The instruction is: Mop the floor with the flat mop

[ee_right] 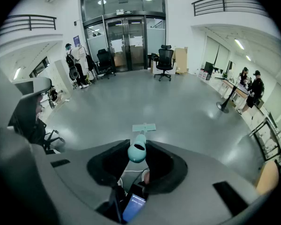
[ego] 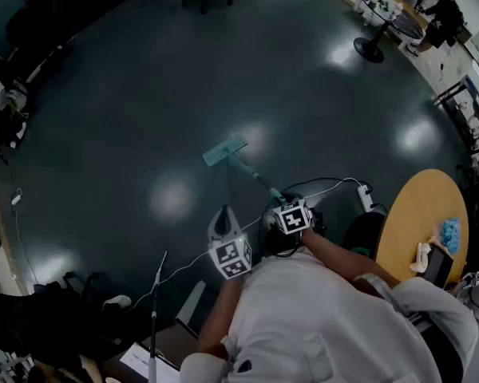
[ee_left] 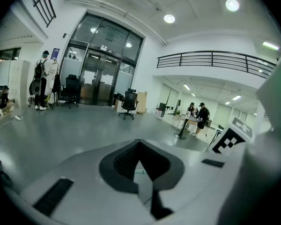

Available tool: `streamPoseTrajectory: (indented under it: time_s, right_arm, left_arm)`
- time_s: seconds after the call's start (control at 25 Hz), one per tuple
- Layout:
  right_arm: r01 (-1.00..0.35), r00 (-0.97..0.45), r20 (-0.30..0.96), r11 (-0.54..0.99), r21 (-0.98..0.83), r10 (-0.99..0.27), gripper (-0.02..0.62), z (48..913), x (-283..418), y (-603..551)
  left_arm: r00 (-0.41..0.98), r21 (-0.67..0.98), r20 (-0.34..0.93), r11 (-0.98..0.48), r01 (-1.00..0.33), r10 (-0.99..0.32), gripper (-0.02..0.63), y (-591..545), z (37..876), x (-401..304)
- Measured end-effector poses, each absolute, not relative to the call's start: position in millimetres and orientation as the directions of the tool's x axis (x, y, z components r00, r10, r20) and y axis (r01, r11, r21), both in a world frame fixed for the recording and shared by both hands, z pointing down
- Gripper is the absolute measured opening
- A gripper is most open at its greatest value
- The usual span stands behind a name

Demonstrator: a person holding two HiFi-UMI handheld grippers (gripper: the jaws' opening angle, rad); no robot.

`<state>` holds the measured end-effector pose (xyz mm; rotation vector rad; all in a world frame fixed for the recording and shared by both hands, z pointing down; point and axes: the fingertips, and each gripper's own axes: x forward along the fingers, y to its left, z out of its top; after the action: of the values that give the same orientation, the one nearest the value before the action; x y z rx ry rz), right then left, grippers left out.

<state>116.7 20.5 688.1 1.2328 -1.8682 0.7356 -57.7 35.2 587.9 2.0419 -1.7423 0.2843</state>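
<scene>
Right gripper (ee_right: 138, 147) first: its jaws are clamped on the teal top end of the flat mop (ego: 241, 164), with the capped tip of the handle (ee_right: 137, 151) poking back between them. From there the handle slopes down and away to the mop head (ego: 225, 151), a pale green rectangle lying flat on the dark, glossy floor (ego: 144, 94), out in the open middle and well clear of any furniture.

Just beside it, the left gripper (ee_left: 139, 143) is held a little lower and to the left of the handle. Its jaws are drawn together at the tips, with nothing between them and only bare floor showing through the gap behind the tips. It does not touch the mop.

A white cable (ego: 323, 188) snakes over the floor near the person's feet to a power strip (ego: 366, 197). To the right stands a round wooden table (ego: 415, 214) with a blue cloth (ego: 449, 234) near its edge.

Farther off, a black office chair (ee_right: 165, 60) stands before the glass doors (ee_right: 126, 34), someone with a backpack (ee_right: 74, 62) stands by the left wall, and two people (ee_right: 251, 90) are at a table along the right side.
</scene>
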Motion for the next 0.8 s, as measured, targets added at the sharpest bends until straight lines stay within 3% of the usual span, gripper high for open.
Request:
streamPoseTrajectory:
  time_s: [0.8]
  right_arm:
    - [-0.927,-0.237,0.843,0.372,-0.047,-0.483,0.11,693.3,121.6,27.9]
  left_arm:
    - [0.195,0.214,0.453,-0.106,-0.971,-0.87,0.0,36.3,600.7,-50.7]
